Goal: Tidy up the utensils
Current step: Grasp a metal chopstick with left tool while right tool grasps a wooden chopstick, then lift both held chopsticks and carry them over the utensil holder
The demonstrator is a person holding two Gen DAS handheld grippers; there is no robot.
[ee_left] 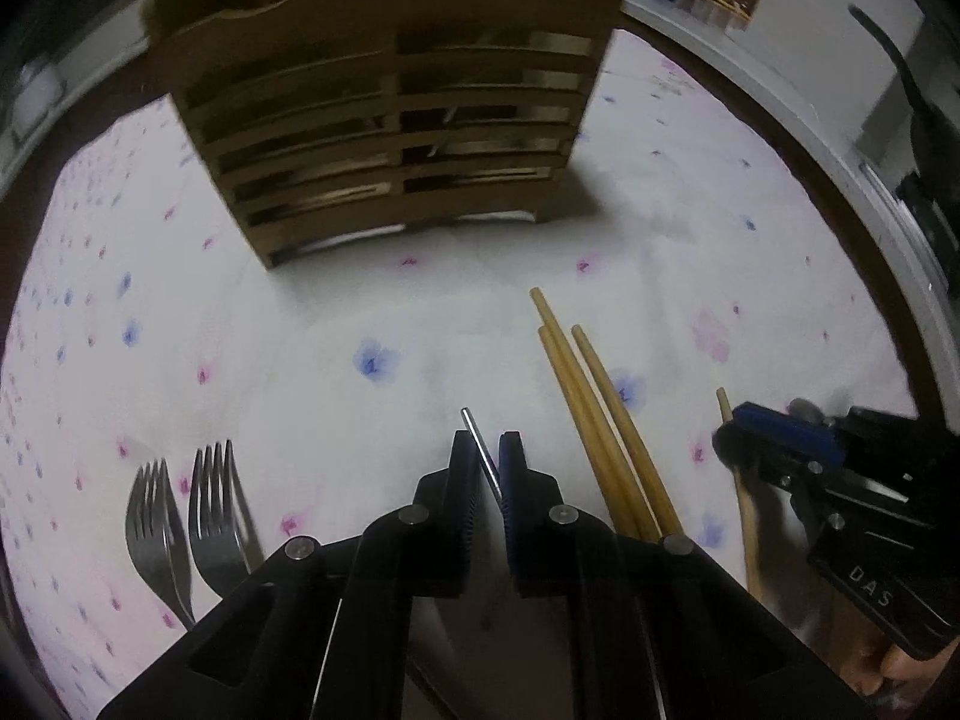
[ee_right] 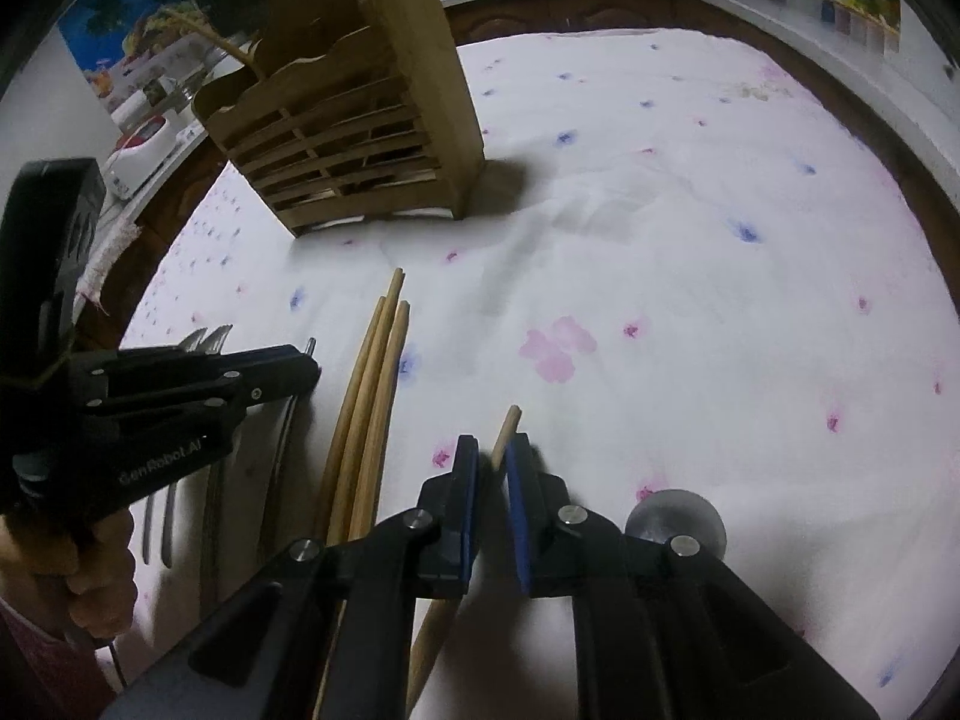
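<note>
My left gripper (ee_left: 486, 456) is shut on the thin metal handle of a utensil (ee_left: 478, 441), whose tip pokes out above the pads. In the right wrist view the left gripper (ee_right: 312, 369) reaches in from the left, with the metal tip (ee_right: 310, 345) showing. My right gripper (ee_right: 491, 459) is shut on a single wooden chopstick (ee_right: 507, 429); it also appears at the right as the right gripper (ee_left: 729, 429), with the chopstick (ee_left: 747, 516) running down beneath it. Three more wooden chopsticks (ee_left: 600, 420) (ee_right: 372, 390) lie side by side between the grippers. A slatted wooden utensil holder (ee_left: 390, 138) (ee_right: 360, 144) stands behind.
Two forks (ee_left: 180, 516) (ee_right: 207, 339) lie on the flowered white tablecloth (ee_left: 360, 330) at the left. A round metal piece (ee_right: 672, 516) sits beside my right finger. A person's hand (ee_right: 96, 576) grips the left tool. The table's dark edge (ee_left: 828, 192) curves behind.
</note>
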